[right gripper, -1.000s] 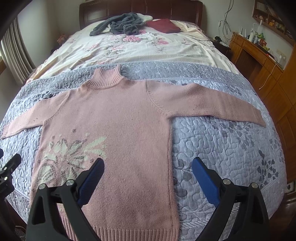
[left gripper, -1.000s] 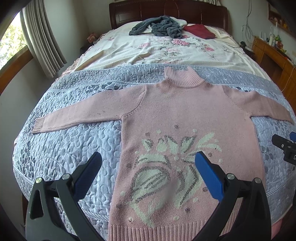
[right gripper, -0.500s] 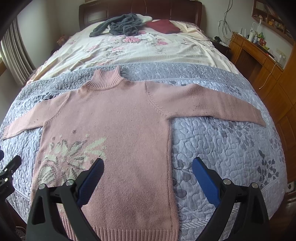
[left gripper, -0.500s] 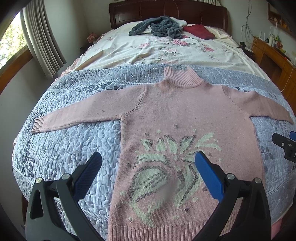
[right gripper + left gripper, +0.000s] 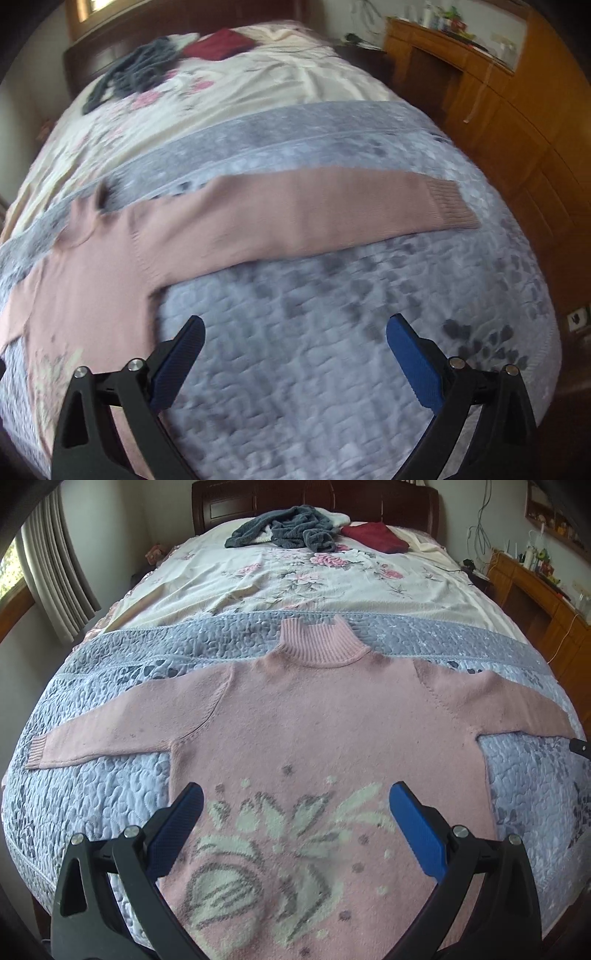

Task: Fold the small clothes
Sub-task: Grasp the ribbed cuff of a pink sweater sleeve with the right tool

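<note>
A pink knitted sweater with a pale flower pattern lies flat and face up on the grey-blue quilt, sleeves spread to both sides, ribbed collar pointing to the headboard. My left gripper hangs open above the flower pattern on the lower body, holding nothing. In the right wrist view the sweater's right sleeve runs across to its ribbed cuff. My right gripper is open over bare quilt below that sleeve, a little off the sweater's side. That view is blurred.
Farther up the bed lies a floral sheet with a dark grey garment and a dark red one near the wooden headboard. A wooden cabinet stands along the bed's right side. A curtain hangs at left.
My left gripper has moved forward over the sweater's body. My right gripper has swung right and forward, off the sweater and toward the right sleeve. The sweater has not moved.
</note>
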`<state>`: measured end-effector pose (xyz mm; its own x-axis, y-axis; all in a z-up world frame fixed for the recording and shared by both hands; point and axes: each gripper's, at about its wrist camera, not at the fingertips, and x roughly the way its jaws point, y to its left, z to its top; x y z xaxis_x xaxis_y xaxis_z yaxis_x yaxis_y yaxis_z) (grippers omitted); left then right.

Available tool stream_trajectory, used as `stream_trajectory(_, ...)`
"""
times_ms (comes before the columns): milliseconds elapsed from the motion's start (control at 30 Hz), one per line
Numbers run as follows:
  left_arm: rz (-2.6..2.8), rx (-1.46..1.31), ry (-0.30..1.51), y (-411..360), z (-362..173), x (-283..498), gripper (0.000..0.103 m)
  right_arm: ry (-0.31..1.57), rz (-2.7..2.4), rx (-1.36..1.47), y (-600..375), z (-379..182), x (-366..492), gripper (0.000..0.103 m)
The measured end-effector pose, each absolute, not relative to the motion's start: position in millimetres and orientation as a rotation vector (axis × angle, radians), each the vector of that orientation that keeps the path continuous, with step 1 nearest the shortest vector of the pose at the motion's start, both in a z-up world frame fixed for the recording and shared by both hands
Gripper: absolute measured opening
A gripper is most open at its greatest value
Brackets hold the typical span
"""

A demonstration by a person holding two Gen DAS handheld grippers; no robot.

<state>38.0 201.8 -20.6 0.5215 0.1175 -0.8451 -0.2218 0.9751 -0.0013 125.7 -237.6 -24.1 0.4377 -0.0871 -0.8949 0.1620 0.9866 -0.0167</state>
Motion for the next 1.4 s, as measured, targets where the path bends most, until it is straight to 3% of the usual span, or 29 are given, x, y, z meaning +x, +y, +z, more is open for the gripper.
stream_trajectory(200, 0.182, -0.109, 0.992, 160.2, -27.7, 108.2, 0.1, 1.206, -0.326, 0.227, -390.9, -59.1, 197.5, 0.099)
stream_trajectory(367, 0.172, -0.097, 0.984, 129.5, -38.8, 150.9, 0.1, 1.271, -0.341, 0.384, -460.9, -93.9, 230.5, 0.097)
stream_trajectory(633, 0.179, -0.078, 1.01, 112.6, -60.1, 173.4, 0.1, 1.299, -0.283, 0.552, -488.1, -130.4, 253.4, 0.078)
stream_trajectory(733, 0.184, -0.057, 1.014, 112.4, -63.7, 172.1, 0.1, 1.288, -0.293, 0.521, -486.3, -130.6, 254.3, 0.059)
stream_trajectory(800, 0.185, -0.055, 1.016, 113.5, -65.1, 170.4, 0.1, 1.271, -0.264, 0.527, -485.6, -128.1, 253.0, 0.039)
stream_trajectory(900, 0.185, -0.057, 1.02, 117.5, -64.8, 167.9, 0.1, 1.249, -0.214, 0.541, -480.8, -124.2, 255.0, 0.017)
stream_trajectory(1400, 0.249, -0.101, 1.053, 180.9, -69.5, 134.9, 0.1, 1.117, 0.06, 0.345, -331.0, -46.1, 247.7, 0.013)
